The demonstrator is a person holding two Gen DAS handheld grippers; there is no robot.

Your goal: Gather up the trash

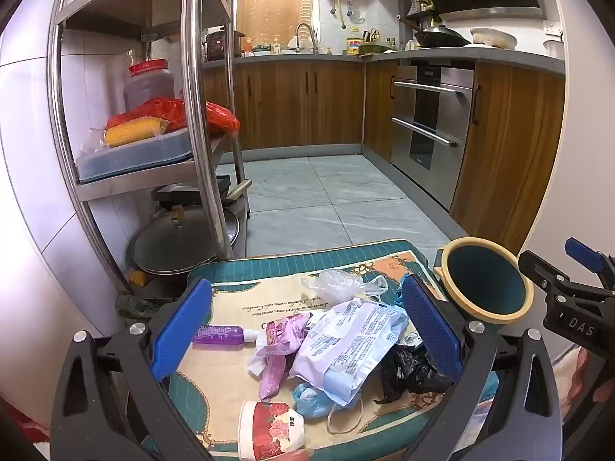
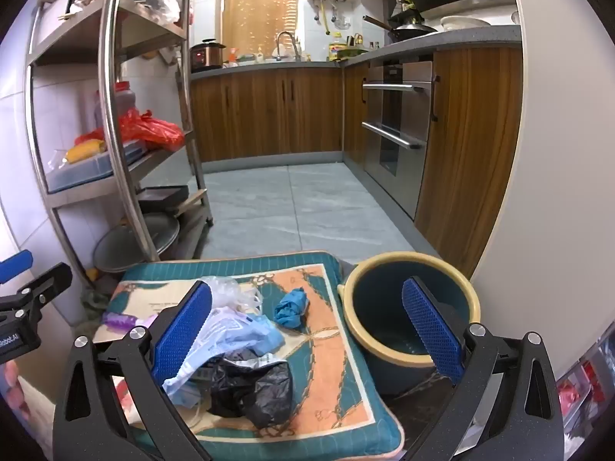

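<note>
Trash lies heaped on a teal and orange cushion (image 1: 269, 265) (image 2: 330, 342): a white printed wrapper (image 1: 346, 342) (image 2: 226, 330), a pink wrapper (image 1: 280, 338), a purple bottle (image 1: 223, 335), a floral paper cup (image 1: 269, 428), a black bag (image 1: 411, 368) (image 2: 250, 388), a clear bag (image 1: 338, 284) (image 2: 226, 288) and a blue wad (image 2: 291, 306). A dark bin with a yellow rim (image 1: 486, 284) (image 2: 411, 307) stands right of the cushion. My left gripper (image 1: 307, 330) hangs open above the heap. My right gripper (image 2: 307, 330) is open over the cushion's right side, its right finger over the bin.
A steel shelf rack (image 1: 192, 115) (image 2: 115, 115) with pans beneath stands at the left. Wooden cabinets and an oven (image 1: 430, 123) (image 2: 396, 115) line the back and right. Grey tiled floor (image 1: 338, 192) lies beyond the cushion.
</note>
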